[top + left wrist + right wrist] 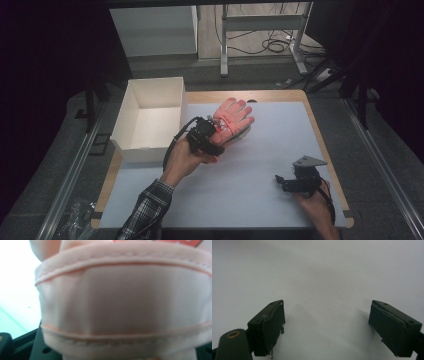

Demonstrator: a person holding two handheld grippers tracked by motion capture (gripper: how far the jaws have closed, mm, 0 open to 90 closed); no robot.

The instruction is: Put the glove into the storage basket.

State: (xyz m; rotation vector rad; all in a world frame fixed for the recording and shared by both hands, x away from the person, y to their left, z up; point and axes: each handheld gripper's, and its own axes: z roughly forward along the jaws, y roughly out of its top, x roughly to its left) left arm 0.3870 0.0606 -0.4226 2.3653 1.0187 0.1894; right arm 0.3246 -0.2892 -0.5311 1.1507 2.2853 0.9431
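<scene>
Clamped on the cuff of a pink glove (231, 118), the jaws of my left gripper (209, 135) hold it lifted off the counter (260, 150), its fingers fanned out toward the far side. In the left gripper view the pale cuff band of the glove (125, 302) presses right up against the camera, stitched hems above and below, so the hold looks deep rather than a pinch at the edge.

I judge this to be the carrying step — the glove is up and sits just right of the white box (150, 117), which stands open at the far left of the counter. The next move calls for swinging left over the box's near-right wall with the dangling fingers clearing the rim, then letting go inside.

Farther right, my right gripper (285, 182) rests low at the near right corner, well apart from the glove, jaws standing wide with nothing between them — bare white counter (324, 277) ahead of them.

Little stands in the way: the box wall is the one thing the glove could snag on. Beyond the far edge, table legs and loose cables lie on the floor, out of reach.
</scene>
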